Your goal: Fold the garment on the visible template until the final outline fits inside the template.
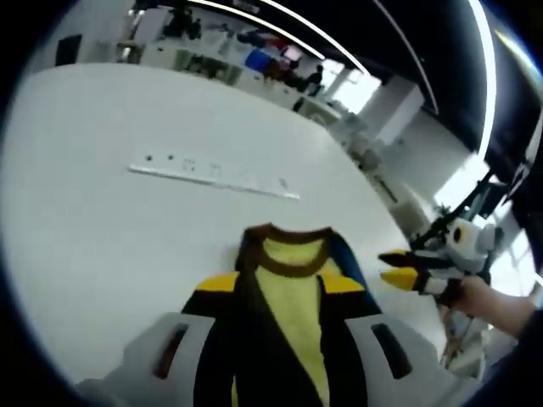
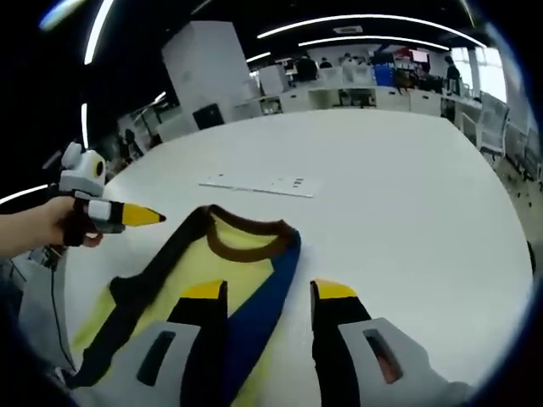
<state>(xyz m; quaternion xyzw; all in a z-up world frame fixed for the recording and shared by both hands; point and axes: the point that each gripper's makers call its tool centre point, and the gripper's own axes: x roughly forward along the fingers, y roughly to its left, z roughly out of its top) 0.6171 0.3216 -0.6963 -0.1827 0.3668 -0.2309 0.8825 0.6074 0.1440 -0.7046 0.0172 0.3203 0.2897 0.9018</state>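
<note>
White round table [image 1: 102,229] in big open office w/ ceiling light strips; desks + people far behind. Garment [image 1: 288,305], yellow w/ brown collar, black side panels and a blue edge, lies flat on table, collar pointing away from both grippers. Left gripper [image 1: 276,292]: jaws spread wide, yellow tips abt level w/ the shoulders, garment body running between them; can't tell if tips touch cloth. Right gripper [image 2: 270,291]: jaws also wide, nothing held, left jaw over the yellow/blue part, right jaw over bare table just beside the hem edge. Long white strip [image 2: 259,184] w/ small marks lies beyond the collar, well apart from jaws.
</note>
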